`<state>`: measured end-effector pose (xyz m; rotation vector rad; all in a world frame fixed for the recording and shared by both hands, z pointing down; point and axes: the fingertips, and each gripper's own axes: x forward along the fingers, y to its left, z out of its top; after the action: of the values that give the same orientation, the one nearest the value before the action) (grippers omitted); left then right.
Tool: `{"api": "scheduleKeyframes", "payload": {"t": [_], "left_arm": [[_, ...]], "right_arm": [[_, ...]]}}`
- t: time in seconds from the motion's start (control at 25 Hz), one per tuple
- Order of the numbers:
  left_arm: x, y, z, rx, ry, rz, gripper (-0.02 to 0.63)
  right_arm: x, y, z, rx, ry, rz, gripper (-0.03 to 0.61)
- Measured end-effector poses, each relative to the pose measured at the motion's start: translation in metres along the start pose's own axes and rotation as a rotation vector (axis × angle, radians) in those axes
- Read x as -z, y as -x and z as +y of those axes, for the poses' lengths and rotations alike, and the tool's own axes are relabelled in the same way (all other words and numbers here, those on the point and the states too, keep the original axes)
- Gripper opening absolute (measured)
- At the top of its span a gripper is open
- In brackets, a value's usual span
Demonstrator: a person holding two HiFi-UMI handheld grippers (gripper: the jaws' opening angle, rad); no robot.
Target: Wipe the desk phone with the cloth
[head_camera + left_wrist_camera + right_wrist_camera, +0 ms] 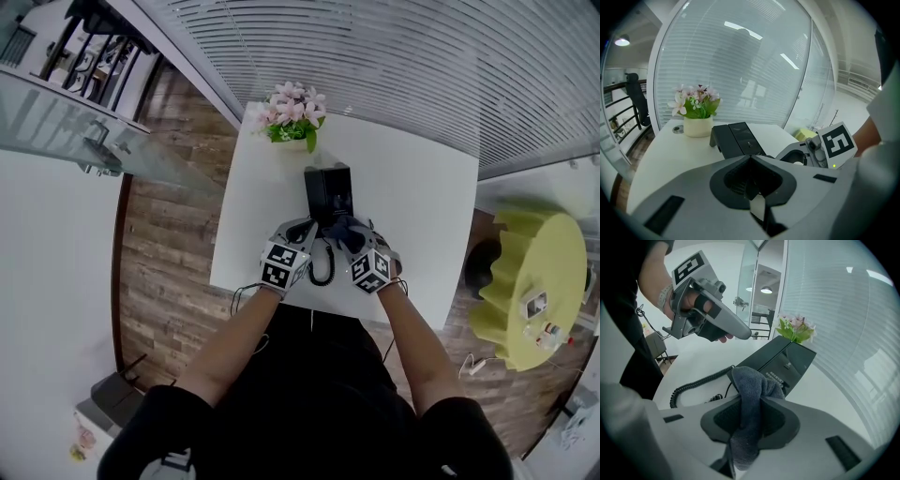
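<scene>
Forearms are reaching forward side by side; the grey left gripper (750, 158) is seemingly sitting closed, the grey right gripper (757, 398) is clamping a dark grey cloth (753, 380).

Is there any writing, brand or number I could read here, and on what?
No text here can be read.
Desk phone: a line of small white print, too small to read.
Marker cubes: square black-and-white patterns only, no words.

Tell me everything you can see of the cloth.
The dark grey-blue terry cloth is bunched and pinched between the jaws of the right gripper. One end bulges up past the jaws, at the near edge of the black desk phone; the other hangs below. Whether it touches the phone cannot be told.
</scene>
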<state>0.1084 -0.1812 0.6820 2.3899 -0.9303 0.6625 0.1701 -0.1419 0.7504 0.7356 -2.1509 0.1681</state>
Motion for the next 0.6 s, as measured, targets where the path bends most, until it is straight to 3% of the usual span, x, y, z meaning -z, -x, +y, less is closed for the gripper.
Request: {"api": "scheduleKeyframes", "payload": {"t": [0.2,0.36,0.6], "left_arm": [[-0.011,0.014,-0.001,0.006,-0.019,-0.018,0.011],[-0.033,0.034,-0.002,0.025,-0.026,-0.065,0.011],[-0.100,0.080,-0.011,0.070,-0.074,-0.204,0.011]], "right_arm": [[-0.001,0.010,0.011,-0.035,-0.059,0.000,0.109],[-0.042,0.042,-0.002,0.001,-0.172,-0.140,0.109],[-0.129,0.117,-0.034,0.070,-0.258,-0.387,0.109]]}}
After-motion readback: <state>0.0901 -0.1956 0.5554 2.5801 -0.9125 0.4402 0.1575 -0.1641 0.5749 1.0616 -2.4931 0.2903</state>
